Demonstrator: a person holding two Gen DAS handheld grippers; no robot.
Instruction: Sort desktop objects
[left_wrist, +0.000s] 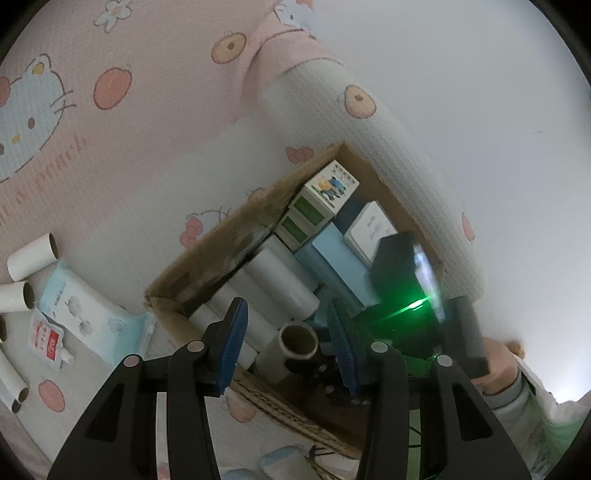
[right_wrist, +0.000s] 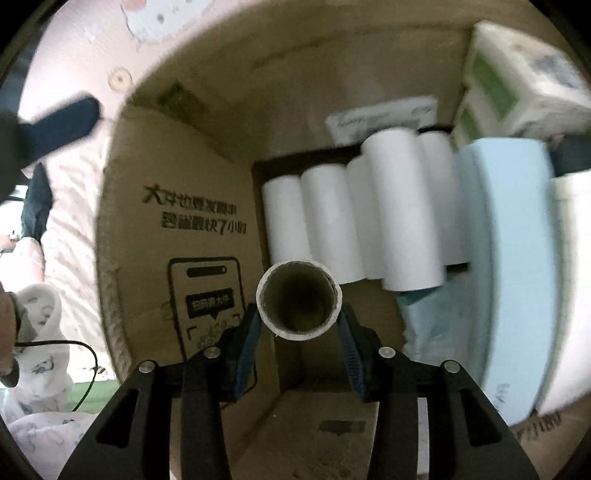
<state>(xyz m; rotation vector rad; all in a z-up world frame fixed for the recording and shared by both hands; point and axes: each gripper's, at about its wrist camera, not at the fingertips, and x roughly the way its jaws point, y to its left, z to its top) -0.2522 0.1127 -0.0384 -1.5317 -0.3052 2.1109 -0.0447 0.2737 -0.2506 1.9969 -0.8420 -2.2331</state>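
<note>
1. Far left of the left wrist view: several loose cardboard tubes lying on the pink cartoon-print cover, with a pale blue wipes pack and a small red-and-white pouch just beside them.
2. Centre of that view: open cardboard box holding a row of white tubes lying side by side along its left side, green-and-white cartons at the far end, and a light blue box right of the tubes.
3. Lower centre: left tool hanging over the box with blue pads wide apart – nothing between them pressed or held.
4. Right of centre: right tool seen as a dark blurred body with a green glow, gripped by a hand at the lower right edge.
5. Right wrist view, left edge: one blue finger of the left tool, outside the box wall.
6. Centre of that view: right tool clamped narrow on an upright cardboard tube – open end toward the camera, over the box interior, the lying white tubes behind it.
</note>
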